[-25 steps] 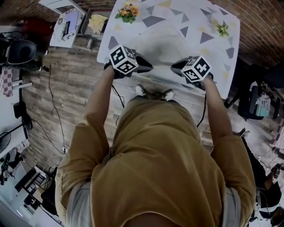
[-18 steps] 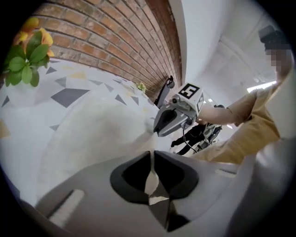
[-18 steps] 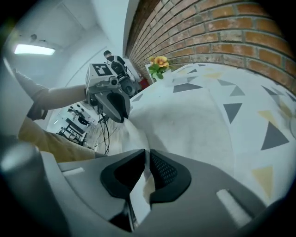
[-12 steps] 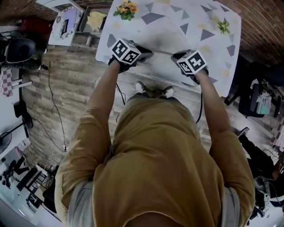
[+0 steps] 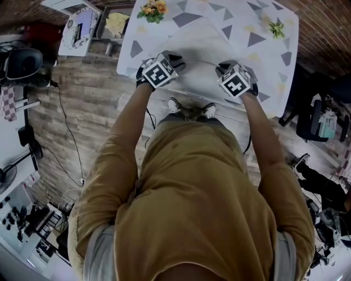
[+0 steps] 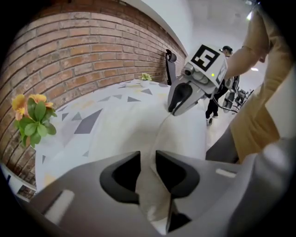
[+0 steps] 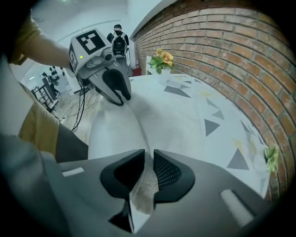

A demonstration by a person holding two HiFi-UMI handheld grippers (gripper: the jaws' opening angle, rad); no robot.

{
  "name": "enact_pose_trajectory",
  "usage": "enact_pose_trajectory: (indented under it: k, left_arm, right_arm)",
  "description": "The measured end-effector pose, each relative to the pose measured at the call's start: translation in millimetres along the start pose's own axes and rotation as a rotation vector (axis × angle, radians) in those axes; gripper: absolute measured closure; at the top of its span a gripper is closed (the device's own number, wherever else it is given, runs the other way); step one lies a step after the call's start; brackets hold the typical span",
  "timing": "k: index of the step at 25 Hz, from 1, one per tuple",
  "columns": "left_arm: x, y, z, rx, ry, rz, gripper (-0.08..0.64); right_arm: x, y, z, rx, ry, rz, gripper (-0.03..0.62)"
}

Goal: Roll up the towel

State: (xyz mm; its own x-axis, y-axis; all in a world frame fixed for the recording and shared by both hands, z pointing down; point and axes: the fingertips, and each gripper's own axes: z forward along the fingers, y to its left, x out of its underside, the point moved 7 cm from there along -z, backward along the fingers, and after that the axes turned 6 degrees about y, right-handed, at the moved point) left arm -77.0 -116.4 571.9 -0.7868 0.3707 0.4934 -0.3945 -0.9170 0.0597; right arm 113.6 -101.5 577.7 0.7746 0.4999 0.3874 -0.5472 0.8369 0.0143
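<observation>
The pale towel (image 5: 204, 46) lies spread flat on the patterned table (image 5: 263, 24), its near edge raised in a ridge and pinched at both ends.

White surface (image 5: 241, 19) patterned with grey triangles, standing on a wood-plank floor (image 5: 82, 115) beside a brick wall (image 6: 69, 51). Spread across its middle, a pale towel (image 5: 200, 46), near edge lifted off in a ridge. At the far left corner, orange and yellow flowers (image 5: 153, 9); near the far right edge, a small green sprig (image 5: 276, 31), well apart from the towel.
</observation>
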Motion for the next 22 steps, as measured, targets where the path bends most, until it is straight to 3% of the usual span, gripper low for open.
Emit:
enact_pose_trajectory:
  k: [5, 10, 17, 22]
  left_arm:
    - [2, -1, 6, -0.069, 0.009, 0.037, 0.440]
    - [4, 4, 7, -0.107, -0.015, 0.010, 0.410]
    - [5, 16, 8, -0.103, -0.033, 0.000, 0.376]
    - [6, 17, 1, -0.158, -0.133, -0.005, 0.374]
  right_arm:
    - [-2, 5, 0, 0.095, -0.019, -0.040, 0.549]
    - [-2, 9, 4, 0.210, -0.079, -0.041, 0.552]
    - [-5, 9, 6, 0.227, -0.068, -0.015, 0.551]
    - [-3, 10, -3, 0.245, -0.086, 0.015, 0.549]
